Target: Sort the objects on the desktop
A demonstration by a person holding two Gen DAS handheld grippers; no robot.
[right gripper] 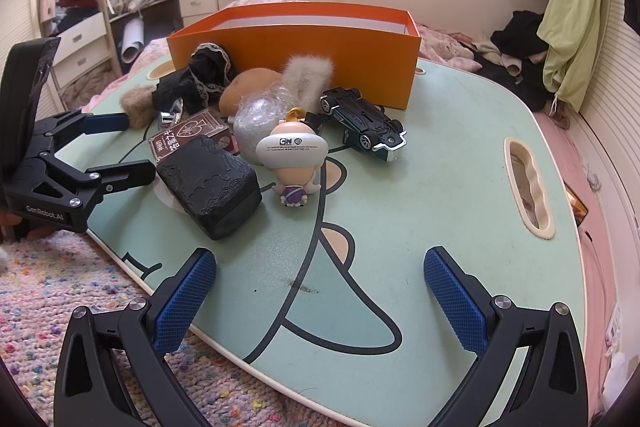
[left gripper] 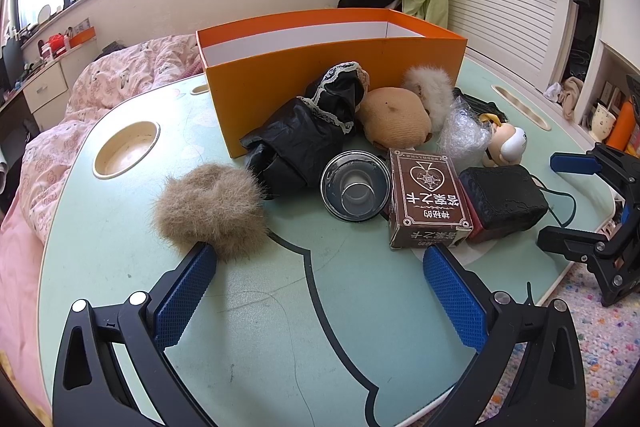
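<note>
Left hand-held gripper: jaws wide apart, holding nothing, low over the near part of the pale green bench. Its left finger tip sits just beside a brown fur puff.

Right hand-held gripper: jaws wide apart, empty, at the bench's near edge above a speckled rug.

Items lie clustered mid-bench, none yet in the orange box standing behind them:
- black lace-trimmed cloth;
- metal cup on its side;
- brown card box, beside a black case;
- tan plush, white fur piece, bubble wrap ball;
- small figurine, lying down;
- toy car, near the orange box's right corner.
</note>
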